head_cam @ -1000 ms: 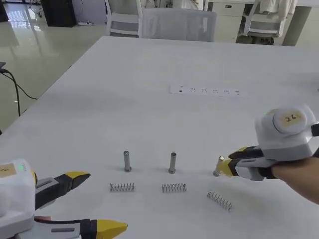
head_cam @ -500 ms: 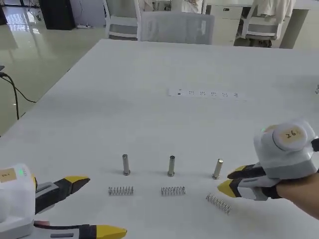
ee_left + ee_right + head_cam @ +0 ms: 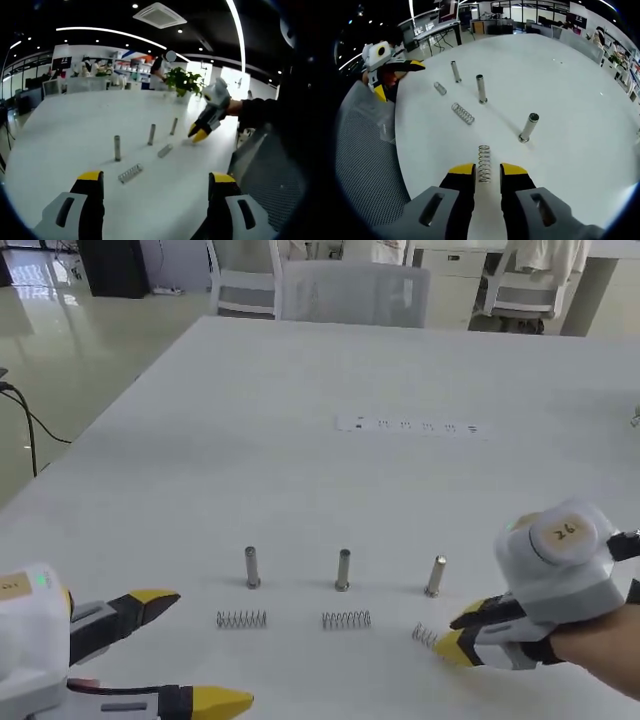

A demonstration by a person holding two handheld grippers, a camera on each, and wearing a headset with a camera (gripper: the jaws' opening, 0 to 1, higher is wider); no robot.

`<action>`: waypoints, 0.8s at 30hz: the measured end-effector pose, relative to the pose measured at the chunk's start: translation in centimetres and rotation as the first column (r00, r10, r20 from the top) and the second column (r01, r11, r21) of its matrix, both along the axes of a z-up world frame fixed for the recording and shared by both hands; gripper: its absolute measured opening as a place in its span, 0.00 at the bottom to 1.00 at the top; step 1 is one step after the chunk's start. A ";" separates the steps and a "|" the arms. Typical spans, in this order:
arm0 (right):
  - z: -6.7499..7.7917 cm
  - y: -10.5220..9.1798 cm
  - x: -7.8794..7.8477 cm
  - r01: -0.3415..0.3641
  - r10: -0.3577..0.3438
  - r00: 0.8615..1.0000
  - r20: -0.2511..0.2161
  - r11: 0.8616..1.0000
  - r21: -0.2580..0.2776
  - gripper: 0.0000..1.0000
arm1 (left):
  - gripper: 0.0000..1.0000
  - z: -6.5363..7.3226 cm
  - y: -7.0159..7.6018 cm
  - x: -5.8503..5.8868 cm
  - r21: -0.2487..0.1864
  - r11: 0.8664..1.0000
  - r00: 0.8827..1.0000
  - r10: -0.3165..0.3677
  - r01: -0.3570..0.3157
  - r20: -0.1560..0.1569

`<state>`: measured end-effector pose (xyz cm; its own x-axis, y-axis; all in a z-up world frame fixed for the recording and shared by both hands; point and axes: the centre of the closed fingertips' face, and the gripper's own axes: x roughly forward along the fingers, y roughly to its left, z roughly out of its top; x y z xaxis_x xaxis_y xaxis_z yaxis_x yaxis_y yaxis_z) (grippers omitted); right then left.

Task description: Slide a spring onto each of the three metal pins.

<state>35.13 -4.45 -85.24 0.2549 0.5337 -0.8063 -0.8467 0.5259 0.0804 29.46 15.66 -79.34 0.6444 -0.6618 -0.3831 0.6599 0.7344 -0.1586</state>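
Head view has three short upright steel pins (image 3: 343,570) standing in a row on the white table (image 3: 300,390). All are bare, so by my reckoning no part of the task is done and three slides are left. Three thin silver coil springs (image 3: 463,113) lie on their sides just in front of the pins: the left spring (image 3: 241,619), the middle spring (image 3: 346,620) and the right spring (image 3: 424,635). Each is loose, slender and open-wound. The right gripper (image 3: 455,633) is low at the right spring. In the right gripper view its jaws stand slightly apart on either side of the coil's near end, not visibly pinching it. The left gripper (image 3: 200,648) hangs well left of the pins, jaws spread wide and empty.
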 end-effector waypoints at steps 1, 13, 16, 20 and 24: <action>-0.2 0.0 -0.1 -0.004 0.004 1.000 -0.002 1.000 -0.006 0.16 | 0.82 0.0 0.0 0.0 -0.001 1.000 1.000 0.000 0.000 0.000; -1.1 -0.1 -0.9 -0.039 0.039 0.999 -0.016 0.998 -0.054 0.15 | 0.82 0.1 0.0 0.0 -0.006 1.000 1.000 0.000 0.000 0.001; -1.2 -0.1 -0.9 -0.046 0.045 0.999 -0.013 0.997 -0.057 0.14 | 0.82 0.0 -0.1 0.0 -0.004 1.000 1.000 -0.003 0.003 -0.001; -1.3 -0.1 -0.9 -0.062 0.062 0.998 -0.001 0.995 -0.075 0.13 | 0.81 0.0 -0.1 0.0 -0.005 1.000 1.000 -0.003 0.003 -0.001; -1.3 -0.2 -0.9 -0.090 0.093 0.995 0.021 0.991 -0.104 0.12 | 0.81 0.0 -0.1 -0.1 -0.004 1.000 1.000 -0.001 0.001 -0.001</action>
